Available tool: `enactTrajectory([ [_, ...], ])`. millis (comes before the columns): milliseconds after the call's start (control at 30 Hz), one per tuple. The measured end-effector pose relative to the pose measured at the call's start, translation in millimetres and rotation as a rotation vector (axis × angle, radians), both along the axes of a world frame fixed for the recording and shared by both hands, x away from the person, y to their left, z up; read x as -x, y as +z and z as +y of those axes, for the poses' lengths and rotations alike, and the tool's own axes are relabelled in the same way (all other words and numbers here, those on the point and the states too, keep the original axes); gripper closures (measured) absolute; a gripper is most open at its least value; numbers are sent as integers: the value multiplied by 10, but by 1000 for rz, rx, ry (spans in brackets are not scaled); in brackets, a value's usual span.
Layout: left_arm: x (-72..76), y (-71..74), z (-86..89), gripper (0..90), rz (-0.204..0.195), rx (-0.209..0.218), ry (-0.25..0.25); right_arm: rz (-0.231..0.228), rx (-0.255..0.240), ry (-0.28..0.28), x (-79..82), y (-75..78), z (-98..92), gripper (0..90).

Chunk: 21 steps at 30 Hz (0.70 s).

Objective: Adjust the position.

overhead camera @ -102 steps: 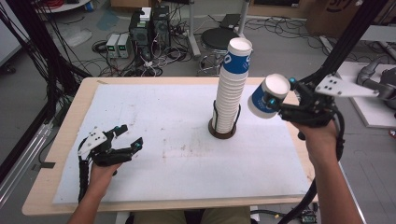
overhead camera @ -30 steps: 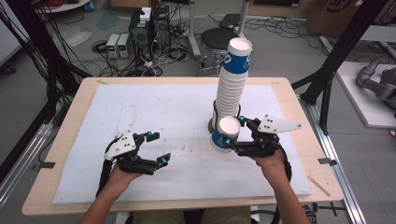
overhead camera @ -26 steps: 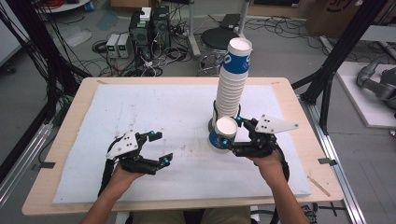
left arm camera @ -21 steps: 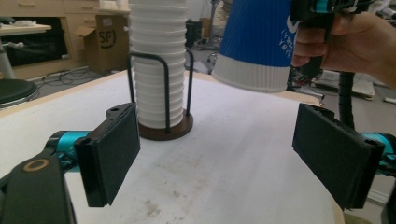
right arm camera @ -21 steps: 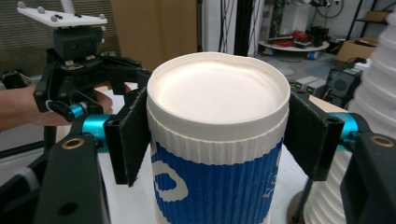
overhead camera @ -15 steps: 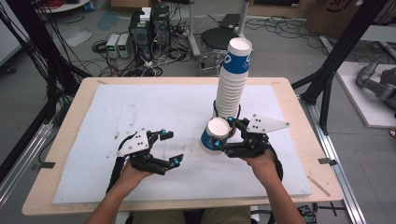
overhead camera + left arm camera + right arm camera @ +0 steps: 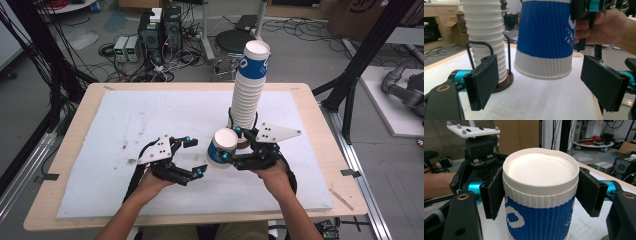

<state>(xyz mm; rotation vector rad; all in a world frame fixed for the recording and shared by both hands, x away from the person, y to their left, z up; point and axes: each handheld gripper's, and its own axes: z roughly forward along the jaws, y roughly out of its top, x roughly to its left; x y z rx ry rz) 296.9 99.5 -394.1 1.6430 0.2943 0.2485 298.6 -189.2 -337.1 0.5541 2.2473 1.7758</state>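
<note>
The right gripper (image 7: 229, 144) is clamped on one paper cup (image 7: 222, 148), jaws pressing on opposite sides just below the rim, as the right gripper view confirms. The cup is upside down, closed base uppermost, held clear of the white mat (image 7: 110, 130). It hangs at about 7 o'clock from the stack (image 7: 250, 85), near the table's middle.

The left gripper (image 7: 194, 156) stands at 9 o'clock of the cup, jaws spread wide and holding nothing. In the left gripper view the cup's lower rim (image 7: 543, 71) sits between and above the two pads (image 7: 482, 81), touching neither.

Judged risks:
- The pinch is on a thin ribbed wall near the rim; too much squeeze could dent it, too little could let it slip.
- If the left jaws shut before they are level with the cup, they may catch the open rim alone and tip the cup out of the right jaws.
- The cup hangs near the stack and its wire holder (image 7: 489, 45); a swing toward 1 o'clock could knock the tall column.

Containers: the stack is many nested cups, also inverted, on a dark round base (image 7: 244, 143). Any contents of the held cup cannot be seen.
</note>
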Motion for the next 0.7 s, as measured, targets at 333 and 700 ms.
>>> enactTrajectory([
  [333, -15, 1, -170, 144, -18, -4, -29, 19, -4, 17, 6, -26, 64, 297],
  [700, -30, -31, -245, 144, -8, -19, -33, 47, -44, 42, 19, -38, 101, 297],
])
